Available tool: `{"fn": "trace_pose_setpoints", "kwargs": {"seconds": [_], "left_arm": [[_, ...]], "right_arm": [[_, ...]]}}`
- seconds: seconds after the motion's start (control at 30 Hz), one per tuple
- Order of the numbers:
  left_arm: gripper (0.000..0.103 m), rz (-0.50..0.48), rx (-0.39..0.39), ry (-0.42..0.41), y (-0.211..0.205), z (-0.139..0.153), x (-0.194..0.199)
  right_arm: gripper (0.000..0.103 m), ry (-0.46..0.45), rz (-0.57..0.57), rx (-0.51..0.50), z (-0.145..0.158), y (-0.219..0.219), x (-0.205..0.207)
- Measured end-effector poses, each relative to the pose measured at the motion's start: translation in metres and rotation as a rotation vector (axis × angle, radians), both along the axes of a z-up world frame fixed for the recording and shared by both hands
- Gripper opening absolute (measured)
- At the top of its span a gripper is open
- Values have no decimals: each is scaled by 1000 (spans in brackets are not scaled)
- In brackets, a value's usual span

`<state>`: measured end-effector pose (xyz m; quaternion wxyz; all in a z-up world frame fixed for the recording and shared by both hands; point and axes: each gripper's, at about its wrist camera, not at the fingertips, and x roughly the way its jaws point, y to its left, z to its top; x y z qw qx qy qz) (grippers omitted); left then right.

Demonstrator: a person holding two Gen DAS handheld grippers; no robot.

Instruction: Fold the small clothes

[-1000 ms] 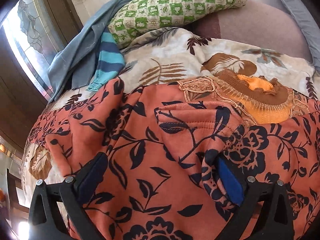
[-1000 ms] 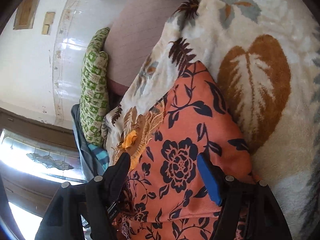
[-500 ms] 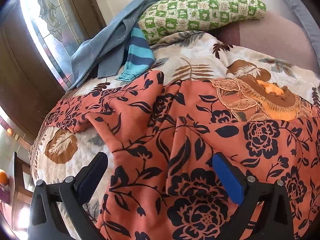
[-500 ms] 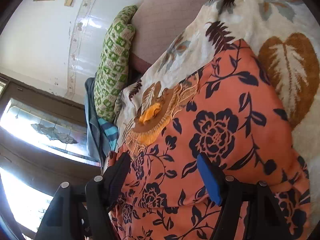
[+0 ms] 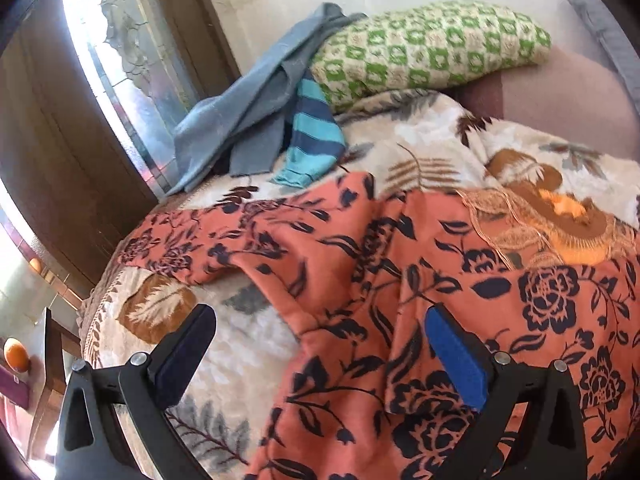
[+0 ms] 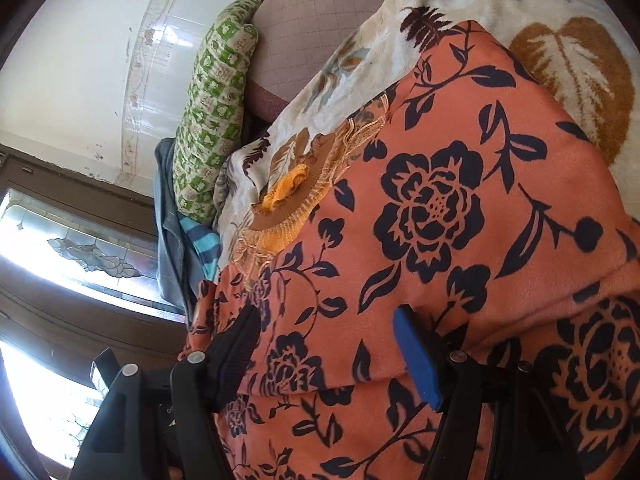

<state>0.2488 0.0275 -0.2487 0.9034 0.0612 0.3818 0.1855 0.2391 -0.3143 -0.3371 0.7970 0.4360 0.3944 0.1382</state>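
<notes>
One garment, the orange floral top (image 5: 400,300), lies spread and creased on the leaf blanket (image 5: 420,148) | no fold apparent yet, hem unseen | left hand-held gripper (image 5: 320,344), right hand-held gripper (image 6: 326,344): jaws wide, empty, above it.

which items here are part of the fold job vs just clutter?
In play:
- orange floral garment
- left gripper, jaws open
- right gripper, jaws open

Lying about:
- green checked pillow
- grey-blue cloth
- striped cloth
- leaf-print blanket
</notes>
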Motion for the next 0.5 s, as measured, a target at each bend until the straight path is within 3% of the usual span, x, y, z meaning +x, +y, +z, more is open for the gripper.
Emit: {"fn": "trace_pose_setpoints", "kwargs": {"seconds": [0.13,0.27,0.5], "left_arm": [[103,109,-27,-67,39,14,-4],[103,206,-46,-97,82,21,-7],[103,307,-41,-100,139,21,-9]], "right_arm": [[72,0,68,-46,20,35,-1],[72,3,128,-13,34,76,12],[72,35,253,-53,30,160,37]]}}
